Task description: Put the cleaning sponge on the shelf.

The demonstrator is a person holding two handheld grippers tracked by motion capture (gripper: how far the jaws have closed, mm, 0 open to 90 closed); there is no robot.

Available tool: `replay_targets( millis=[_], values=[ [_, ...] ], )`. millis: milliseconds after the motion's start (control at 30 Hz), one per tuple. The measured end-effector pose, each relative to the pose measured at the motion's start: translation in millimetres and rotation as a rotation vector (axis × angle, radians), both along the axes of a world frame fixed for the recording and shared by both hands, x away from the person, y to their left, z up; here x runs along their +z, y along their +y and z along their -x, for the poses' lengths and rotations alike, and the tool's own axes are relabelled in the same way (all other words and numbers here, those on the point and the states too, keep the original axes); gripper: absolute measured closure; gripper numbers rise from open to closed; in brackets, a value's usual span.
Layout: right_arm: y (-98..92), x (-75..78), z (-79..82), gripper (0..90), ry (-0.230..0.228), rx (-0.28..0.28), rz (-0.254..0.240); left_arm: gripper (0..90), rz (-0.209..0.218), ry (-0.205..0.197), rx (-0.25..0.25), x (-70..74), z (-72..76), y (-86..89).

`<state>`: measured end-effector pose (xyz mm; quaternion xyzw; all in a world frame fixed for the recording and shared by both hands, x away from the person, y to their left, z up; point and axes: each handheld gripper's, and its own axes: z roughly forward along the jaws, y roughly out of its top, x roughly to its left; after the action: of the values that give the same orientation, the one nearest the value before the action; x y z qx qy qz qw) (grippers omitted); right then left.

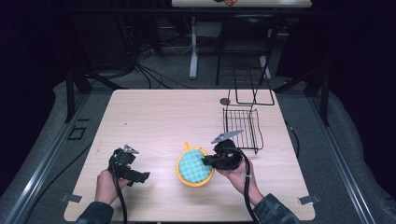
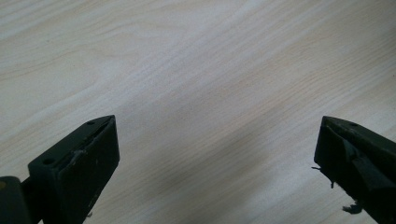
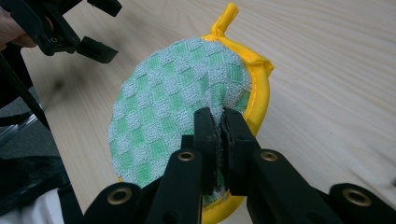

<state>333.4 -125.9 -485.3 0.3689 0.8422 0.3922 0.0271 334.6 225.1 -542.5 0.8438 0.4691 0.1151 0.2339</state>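
My right fingers [image 3: 217, 123] were clamped on the near edge of the round green-and-white checked terry pot holder with the yellow padded rim [image 3: 182, 116], the cloth pinched thin between the two black pads. In the right gripper view the pad spread away from my fingertips, tilted, with its yellow hanging loop [image 3: 225, 18] at the far end. From the high view the pot holder [image 1: 194, 166] sat at the counter's near middle, just left of my right fingers [image 1: 205, 162], its right edge in the grip.

Texture: looped towelling face in a woven checker pattern, soft rolled fabric binding round the edge, loop made of the same yellow strip.

My left fingers [image 2: 215, 158] stood wide open with nothing between them, over bare pale wood-grain laminate counter [image 2: 196, 70]. In the high view they [image 1: 135, 173] were well left of the pot holder, not touching it.

A black wire rack basket [image 1: 243, 128] stood on the counter's far right, behind my right hand [image 1: 238, 172], apart from the pot holder.
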Motion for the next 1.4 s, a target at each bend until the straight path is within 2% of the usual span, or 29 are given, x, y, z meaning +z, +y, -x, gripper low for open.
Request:
replay_targets(
  millis=[233,667,1400],
  values=[
    [-15.8,9.0,1.3,86.3,-0.013,-0.028,-0.006,0.2,-0.001,-0.003,0.000,0.3,0.4,-0.1],
    [-29.8,17.7,7.8,86.3,-0.028,-0.022,-0.005,0.2,-0.001,-0.005,0.000,0.8,0.6,-0.5],
    [-76.4,35.7,13.5,86.3,-0.061,-0.111,-0.017,0.2,0.001,-0.003,0.001,0.3,0.2,-0.3]
  ],
)
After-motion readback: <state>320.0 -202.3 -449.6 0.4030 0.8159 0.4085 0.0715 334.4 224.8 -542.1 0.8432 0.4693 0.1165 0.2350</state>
